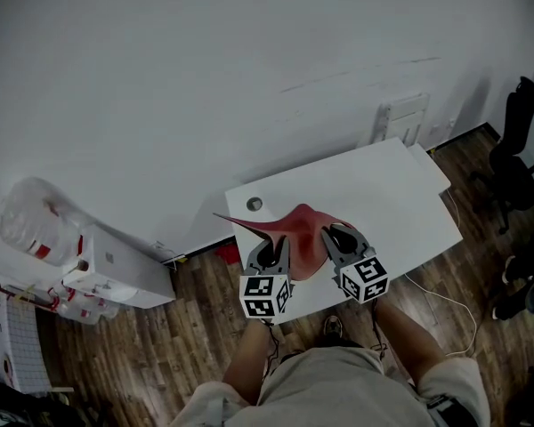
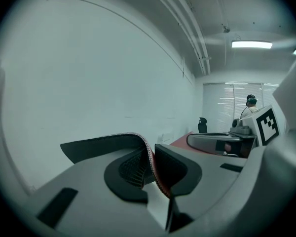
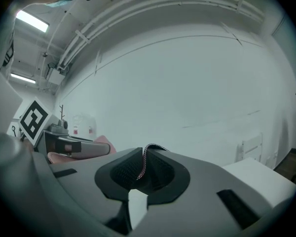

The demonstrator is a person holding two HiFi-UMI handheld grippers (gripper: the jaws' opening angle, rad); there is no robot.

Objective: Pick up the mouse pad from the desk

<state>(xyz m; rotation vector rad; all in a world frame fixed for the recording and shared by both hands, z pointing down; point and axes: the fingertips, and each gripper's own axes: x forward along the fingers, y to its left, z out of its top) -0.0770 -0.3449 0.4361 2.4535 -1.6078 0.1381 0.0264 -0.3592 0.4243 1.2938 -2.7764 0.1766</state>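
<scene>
**Ann:** What is far to the left of the grippers?

**Ben:** A clear jug sits by a white box. They are down on the wood floor.

**Ann:** What is the left gripper doing?

**Ben:** It pinches the pad. Its jaws press on the pad's near left edge. In the left gripper view, the thin edge runs between the two jaws. Then it curls over to the left, with its dark side up.

**Ann:** Where is the pad?

**Ben:** It hangs between the two grippers, up over the desk. It is red on top. It sags in the middle. One pointy corner sticks out to the left, past the left gripper.

**Ann:** And the right gripper?

**Ben:** Its jaws are pressed together on the pad's near right edge. In the right gripper view, a thin strip of the pad peeks up between the jaws.

**Ann:** What about the desk?

**Ben:** It is white. It lies under the grippers and goes on past them. A small round hole is in it, just past the left gripper.

**Ann:** What is farther right?

**Ben:** A thin cord lies on the floor, to the right of the right gripper. A black chair stands even farther right, beyond the desk's far corner.
</scene>
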